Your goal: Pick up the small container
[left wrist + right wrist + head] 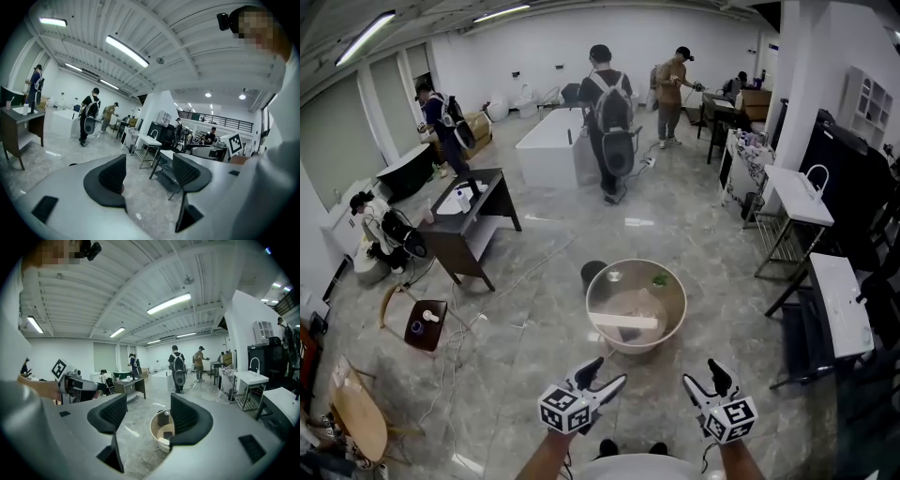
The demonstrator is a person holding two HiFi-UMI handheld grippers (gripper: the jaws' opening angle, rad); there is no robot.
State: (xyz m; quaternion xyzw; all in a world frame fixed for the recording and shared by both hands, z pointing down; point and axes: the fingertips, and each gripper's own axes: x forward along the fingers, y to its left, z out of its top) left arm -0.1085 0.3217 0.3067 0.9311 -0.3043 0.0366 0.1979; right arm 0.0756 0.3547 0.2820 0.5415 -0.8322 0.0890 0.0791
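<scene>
Container, which we take to be the small metal one (614,276), stands inside the basin (633,345) at its eleven o'clock, above a white bar (623,321). The basin lies at our twelve o'clock, well apart from both grippers. The left gripper (609,370) and right gripper (703,373) hang with jaws apart and nothing between them. We judge this the approach: next, one gripper must reach down over the rim and straddle the container.
</scene>
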